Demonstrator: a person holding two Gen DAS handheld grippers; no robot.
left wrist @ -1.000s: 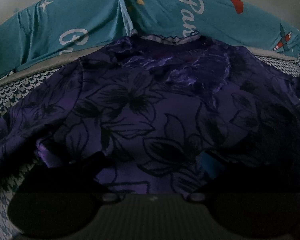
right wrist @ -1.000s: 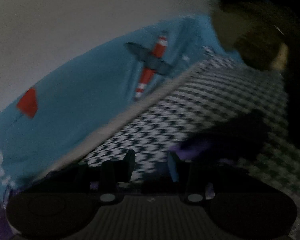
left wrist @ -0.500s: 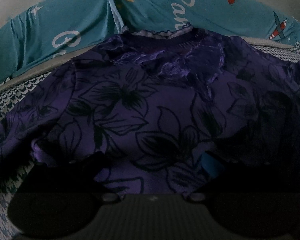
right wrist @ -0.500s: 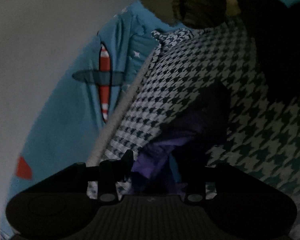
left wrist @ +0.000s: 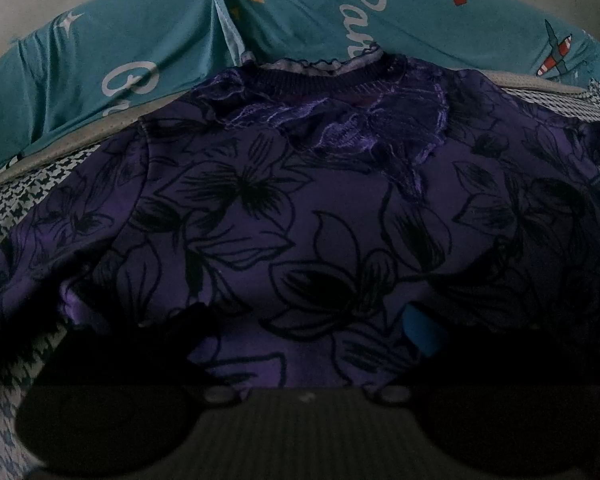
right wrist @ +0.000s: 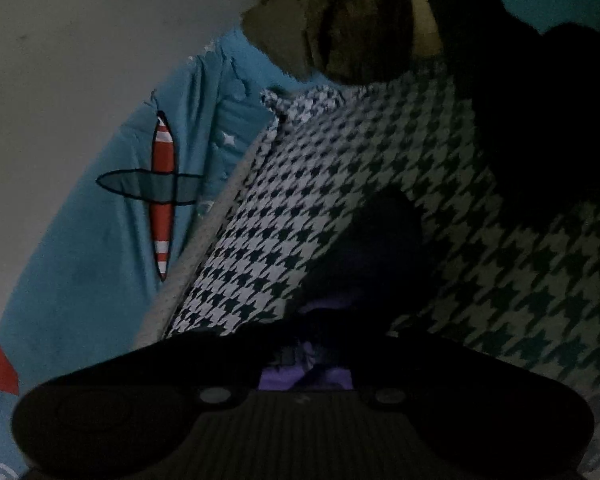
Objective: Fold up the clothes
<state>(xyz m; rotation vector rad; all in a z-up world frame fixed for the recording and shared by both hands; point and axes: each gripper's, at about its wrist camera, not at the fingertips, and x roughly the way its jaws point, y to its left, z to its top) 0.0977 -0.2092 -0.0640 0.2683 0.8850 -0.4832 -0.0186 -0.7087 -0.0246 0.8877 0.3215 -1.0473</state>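
Since the earlier right wrist frame the right gripper (right wrist: 320, 344) had been closing, and its jaws stood clamped on a fold of the purple top (right wrist: 364, 256), low at centre. In the left wrist view the purple top (left wrist: 300, 216) had drifted slightly down-frame (collar toward top centre), spread over the houndstooth bed cover (left wrist: 24, 196) below the teal pillow (left wrist: 140, 36). The left gripper (left wrist: 304, 344) sat under dark fabric at the bottom edge; whether its jaws were apart or together could not be told. No containers seen.
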